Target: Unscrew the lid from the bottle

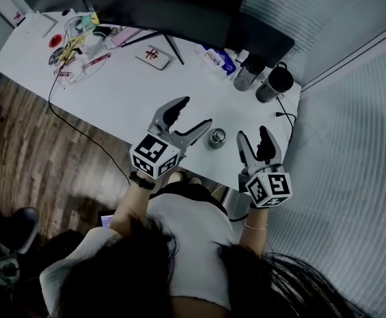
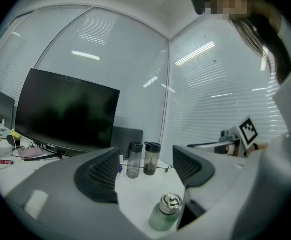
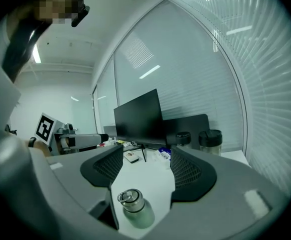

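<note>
Upright green bottle [image 1: 217, 138], metal lid [image 3: 129, 198] on.

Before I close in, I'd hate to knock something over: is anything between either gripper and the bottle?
Nothing visible. The bottle stands alone on the bare table between the left gripper and the right gripper, both open. The two tumblers stand farther back.

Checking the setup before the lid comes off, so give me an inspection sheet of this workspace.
Surface: white desk, bare at the near end.
Job's things: green bottle upright near the front edge, metal lid on.
Clutter: clear tumbler, dark tumbler, monitor, stationery at the far left end.
Grippers: left gripper and right gripper open, flanking the bottle, touching nothing.
Cables: black cable trailing off the desk to the floor; another by the dark tumbler.
Surroundings: blinds, wooden floor.
</note>
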The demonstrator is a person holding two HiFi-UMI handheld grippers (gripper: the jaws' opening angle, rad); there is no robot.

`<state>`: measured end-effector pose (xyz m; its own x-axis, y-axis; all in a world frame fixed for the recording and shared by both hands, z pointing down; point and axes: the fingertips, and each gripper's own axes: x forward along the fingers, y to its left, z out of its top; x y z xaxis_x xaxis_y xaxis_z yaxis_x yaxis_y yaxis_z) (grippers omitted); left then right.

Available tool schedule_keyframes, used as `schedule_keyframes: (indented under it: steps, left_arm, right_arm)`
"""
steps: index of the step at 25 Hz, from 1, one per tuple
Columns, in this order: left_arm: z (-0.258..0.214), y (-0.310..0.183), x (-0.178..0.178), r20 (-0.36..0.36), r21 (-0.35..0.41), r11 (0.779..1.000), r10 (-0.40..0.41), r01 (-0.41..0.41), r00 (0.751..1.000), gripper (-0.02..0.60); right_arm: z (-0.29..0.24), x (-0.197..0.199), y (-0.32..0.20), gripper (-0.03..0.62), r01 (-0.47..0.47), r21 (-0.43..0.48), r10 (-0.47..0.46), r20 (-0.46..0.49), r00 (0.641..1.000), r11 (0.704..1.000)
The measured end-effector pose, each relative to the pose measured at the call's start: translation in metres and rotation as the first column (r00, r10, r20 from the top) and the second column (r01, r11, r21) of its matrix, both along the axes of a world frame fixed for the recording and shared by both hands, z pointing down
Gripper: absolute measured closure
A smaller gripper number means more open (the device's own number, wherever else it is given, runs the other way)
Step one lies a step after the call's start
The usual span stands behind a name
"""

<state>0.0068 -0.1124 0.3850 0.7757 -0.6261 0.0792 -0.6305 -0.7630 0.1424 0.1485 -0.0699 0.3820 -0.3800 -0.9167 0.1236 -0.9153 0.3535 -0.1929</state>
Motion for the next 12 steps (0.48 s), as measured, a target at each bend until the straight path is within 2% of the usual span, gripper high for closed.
schedule_keyframes:
  steps: [4,12]
  left_arm:
    - [0.003,0.008,0.002,-0.009,0.012,0.999,0.035,-0.035,0.999,0.224]
    - [0.039,0.028,0.022,0.012,-0.034,0.989,0.142,-0.142,0.990,0.224]
  right_arm:
    - [0.007,-0.008,-0.001,0.327,0.014,-0.019,-0.014,0.000,1.000,1.000]
    - [0.032,-0.023,0.001,0.327,0.057,-0.077,-0.055,0.029,0.998,0.995]
